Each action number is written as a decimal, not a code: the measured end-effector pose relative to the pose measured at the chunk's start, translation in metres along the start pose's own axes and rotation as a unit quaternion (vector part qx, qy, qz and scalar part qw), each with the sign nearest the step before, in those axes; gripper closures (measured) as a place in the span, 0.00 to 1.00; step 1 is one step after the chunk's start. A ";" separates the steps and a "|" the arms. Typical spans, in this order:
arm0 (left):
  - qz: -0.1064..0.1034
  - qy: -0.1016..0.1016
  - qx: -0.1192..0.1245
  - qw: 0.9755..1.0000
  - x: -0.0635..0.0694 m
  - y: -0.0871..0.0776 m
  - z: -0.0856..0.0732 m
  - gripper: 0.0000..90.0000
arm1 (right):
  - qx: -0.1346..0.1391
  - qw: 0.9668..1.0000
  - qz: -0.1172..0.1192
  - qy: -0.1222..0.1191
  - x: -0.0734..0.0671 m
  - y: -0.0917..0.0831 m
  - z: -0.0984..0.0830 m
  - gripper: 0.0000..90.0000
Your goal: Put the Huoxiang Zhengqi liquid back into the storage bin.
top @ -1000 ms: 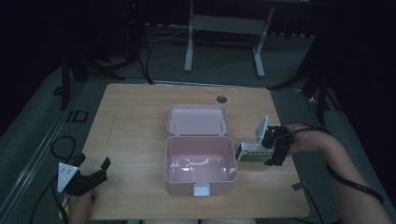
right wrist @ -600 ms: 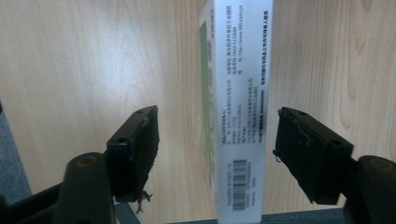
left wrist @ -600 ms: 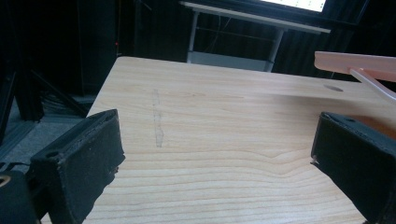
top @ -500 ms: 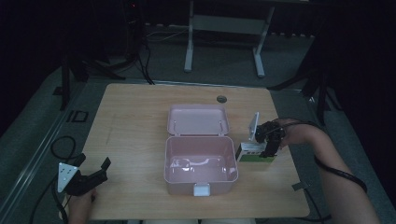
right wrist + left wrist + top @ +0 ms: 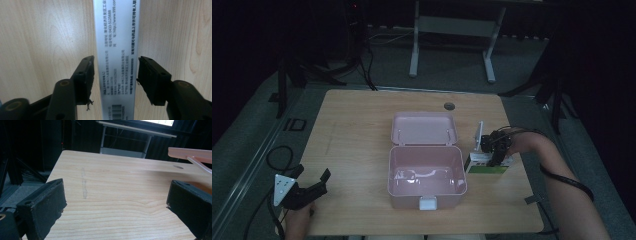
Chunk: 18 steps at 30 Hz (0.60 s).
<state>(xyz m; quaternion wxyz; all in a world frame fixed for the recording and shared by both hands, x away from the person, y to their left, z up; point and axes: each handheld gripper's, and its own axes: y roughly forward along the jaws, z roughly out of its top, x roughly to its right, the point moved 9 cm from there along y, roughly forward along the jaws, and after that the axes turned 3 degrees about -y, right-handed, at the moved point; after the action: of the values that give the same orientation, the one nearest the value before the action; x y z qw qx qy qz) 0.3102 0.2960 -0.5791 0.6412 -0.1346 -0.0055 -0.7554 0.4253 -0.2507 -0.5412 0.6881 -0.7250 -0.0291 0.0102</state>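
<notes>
My right claw [image 5: 115, 75] is straddling the carton now, a small white medicine box [image 5: 117, 50] w/ a green band on its side [image 5: 486, 165], lying on the wooden table [image 5: 357, 130]. Jaws have just been closing in on it. Thru the right gripper view, the box's narrow printed face runs straight up between my pads; the left pad [image 5: 86, 75] sits a sliver off the edge, the right pad [image 5: 150, 77] just about at the other edge. So: narrowed, box between, not squeezing yet as far as I can tell.

Handling guess: thin cardboard, prob light, mostly hollow. Walls will dent if I clamp hard, so I want a gentle pinch. Printed surface looks smooth, maybe a bit slick, but rubbery pads should bite ok. I'm taking it across the narrow width, near mid-length, pads flat on the two long side walls. That seems the right spot; a grab near one end would let it swing.

Open pink lunch box [image 5: 427, 175] sits just beyond my claw to the left, lid [image 5: 423, 129] flipped back, tub looks bare. Likely drop point, close by, so a short carry.

My left claw [image 5: 312, 182] hangs off at the near left corner of the table, jaws spread wide, nothing between them but bare wood [image 5: 112, 195]; pink lid edge [image 5: 192, 153] far off to its right.
</notes>
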 end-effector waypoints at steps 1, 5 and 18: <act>0.000 0.000 0.000 1.000 0.000 0.000 0.000 0.02 | 0.000 1.000 0.002 0.000 0.000 0.001 0.000 0.54; 0.000 0.000 0.000 1.000 0.000 0.000 0.000 0.02 | -0.008 1.000 0.012 -0.001 -0.001 0.007 -0.001 0.57; 0.000 0.001 -0.001 1.000 0.000 0.000 0.000 0.02 | -0.006 1.000 0.014 -0.006 -0.003 0.012 -0.001 0.68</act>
<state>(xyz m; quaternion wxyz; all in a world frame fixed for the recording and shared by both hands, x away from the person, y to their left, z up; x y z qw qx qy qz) 0.3102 0.2957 -0.5792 0.6415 -0.1342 -0.0043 -0.7553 0.4231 -0.2525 -0.5528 0.6829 -0.7297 -0.0236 0.0242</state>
